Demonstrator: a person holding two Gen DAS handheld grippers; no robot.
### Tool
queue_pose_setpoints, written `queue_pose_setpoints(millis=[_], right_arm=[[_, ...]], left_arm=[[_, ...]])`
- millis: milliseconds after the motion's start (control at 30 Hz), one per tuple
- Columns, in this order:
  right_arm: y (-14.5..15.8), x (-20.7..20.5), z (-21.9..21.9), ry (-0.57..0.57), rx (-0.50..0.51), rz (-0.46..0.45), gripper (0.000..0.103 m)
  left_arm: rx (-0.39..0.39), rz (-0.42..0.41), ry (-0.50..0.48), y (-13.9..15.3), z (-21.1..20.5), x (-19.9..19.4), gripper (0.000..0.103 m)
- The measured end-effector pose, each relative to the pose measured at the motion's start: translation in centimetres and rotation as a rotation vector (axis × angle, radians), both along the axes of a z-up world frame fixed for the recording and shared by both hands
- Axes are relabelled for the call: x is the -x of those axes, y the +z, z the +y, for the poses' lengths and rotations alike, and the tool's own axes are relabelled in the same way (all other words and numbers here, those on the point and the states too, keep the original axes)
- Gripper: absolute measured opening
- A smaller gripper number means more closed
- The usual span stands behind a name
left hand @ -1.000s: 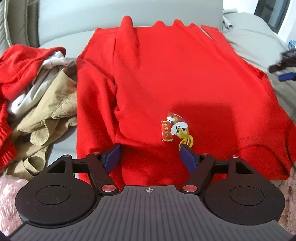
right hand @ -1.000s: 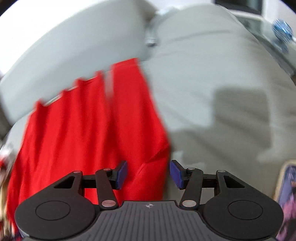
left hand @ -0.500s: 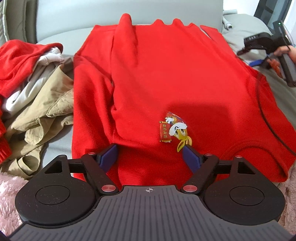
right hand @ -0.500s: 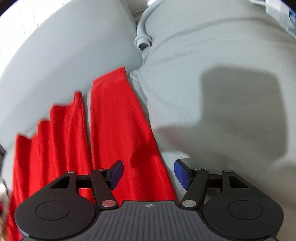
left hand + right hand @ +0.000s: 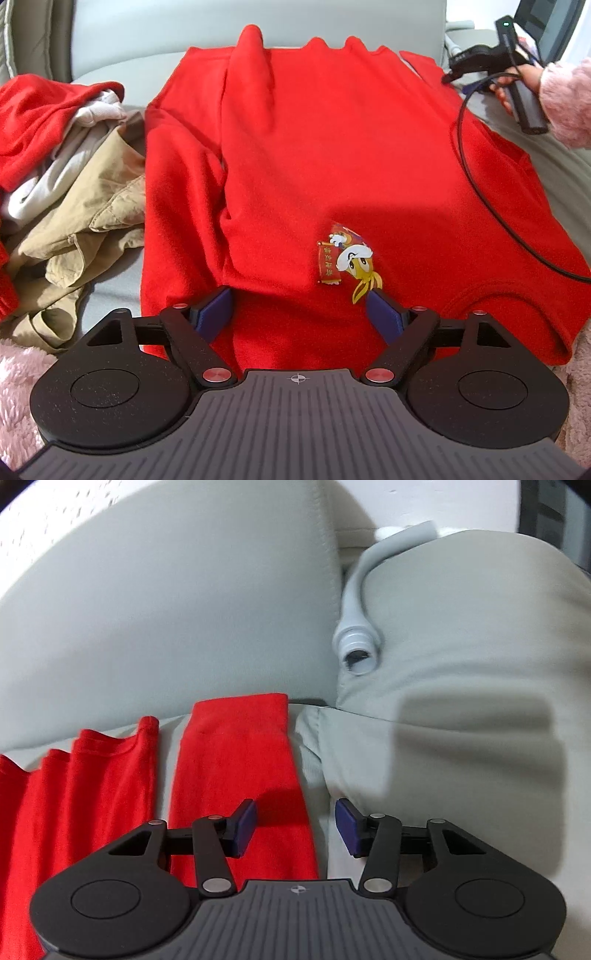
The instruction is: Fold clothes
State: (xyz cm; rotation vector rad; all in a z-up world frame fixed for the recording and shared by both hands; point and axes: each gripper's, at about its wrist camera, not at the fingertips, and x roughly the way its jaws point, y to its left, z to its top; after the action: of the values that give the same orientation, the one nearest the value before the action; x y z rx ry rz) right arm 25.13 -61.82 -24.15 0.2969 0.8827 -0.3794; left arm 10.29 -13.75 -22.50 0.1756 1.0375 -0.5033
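Beside red sweater (image 5: pixel 332 155), clothes pile (image 5: pixel 74 177), left view only

Bright, even indoor light, sharp left wrist view with a soft shadow across the spread red fleece sweatshirt (image 5: pixel 332 155), fisheye bending at edges, right wrist view slightly blurred, dark shadow on grey sofa cushion (image 5: pixel 480 738)

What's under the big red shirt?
The red shirt lies spread on a grey sofa, which shows around its edges. One sleeve is folded on top. Anything else beneath it is covered, so it cannot be seen.
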Motion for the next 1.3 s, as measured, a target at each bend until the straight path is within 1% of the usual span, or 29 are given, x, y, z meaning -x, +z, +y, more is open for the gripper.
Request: queue_pose_setpoints(millis=[33,67,100,133,167,267,333,400,467,500,567,633,733,800,933,1033,1100,1233,1267,1300], right_arm=[[-0.4,-0.5,0.0,0.015,0.010,0.011,0.044],[-0.6,-0.9,0.0,0.022,0.000,0.013,0.036],[-0.6,-1.5,-0.2,0.025,-0.017,0.013,0.030],[-0.3,-1.6,-0.3,0.028,-0.015,0.016,0.024],[0.0,-1.6,-0.2,0.037,-0.001,0.024,0.002],[1.7,-1.0,0.0,0.057,0.032,0.005,0.003],[4.4,0.5,-0.1,0.036,0.068,-0.055,0.003],[7.3,2.2,-0.4,-0.009,0.082,-0.115,0.003],[9.6,4.0,-0.9,-0.059,0.105,-0.143,0.003],[11.1,5.2,-1.3,-0.094,0.115,-0.159,0.003],[14.6,8.9,-2.3,-0.188,0.127,-0.192,0.003],[17.3,12.5,-3.0,-0.250,0.158,-0.214,0.003],[20.4,17.6,-3.4,-0.327,0.227,-0.235,0.003],[22.0,20.5,-3.1,-0.360,0.298,-0.234,0.003],[24.6,25.3,-1.7,-0.396,0.433,-0.202,0.003],[25.8,28.3,0.1,-0.432,0.494,-0.179,0.003],[25.5,29.5,1.4,-0.463,0.515,-0.162,0.003],[24.6,28.9,2.6,-0.475,0.516,-0.097,0.003],[24.2,28.1,2.6,-0.471,0.513,-0.073,0.004],[23.4,26.2,2.2,-0.466,0.515,-0.038,0.004]], left_arm=[[0.001,0.001,0.000,0.0,0.0,0.0,0.086],[0.002,0.003,-0.001,0.0,0.0,0.0,0.087],[0.003,0.005,-0.001,-0.1,-0.1,0.0,0.087],[0.005,0.007,-0.001,-0.1,-0.1,-0.1,0.088],[0.006,0.006,-0.002,-0.1,0.0,-0.1,0.088],[0.009,0.004,-0.003,0.0,0.0,0.0,0.088],[0.010,0.003,-0.004,0.0,0.0,0.0,0.088],[0.012,0.002,-0.004,0.0,0.1,0.0,0.088],[0.013,0.000,-0.005,0.0,0.1,0.1,0.088],[0.014,0.000,-0.006,0.0,0.1,0.1,0.088],[0.016,-0.002,-0.006,0.0,0.2,0.1,0.088],[0.019,-0.006,-0.007,0.0,0.3,0.3,0.088],[0.020,-0.012,-0.007,0.0,0.3,0.3,0.088],[0.020,-0.014,-0.007,-0.1,0.3,0.3,0.088],[0.022,-0.018,-0.006,-0.1,0.4,0.4,0.088],[0.027,-0.023,-0.009,0.0,0.6,0.6,0.088],[0.032,-0.022,-0.013,0.0,0.8,0.6,0.088],[0.039,-0.016,-0.019,0.1,1.0,0.6,0.088],[0.040,-0.015,-0.020,0.1,1.0,0.5,0.088],[0.040,-0.014,-0.021,0.1,1.0,0.5,0.088]])
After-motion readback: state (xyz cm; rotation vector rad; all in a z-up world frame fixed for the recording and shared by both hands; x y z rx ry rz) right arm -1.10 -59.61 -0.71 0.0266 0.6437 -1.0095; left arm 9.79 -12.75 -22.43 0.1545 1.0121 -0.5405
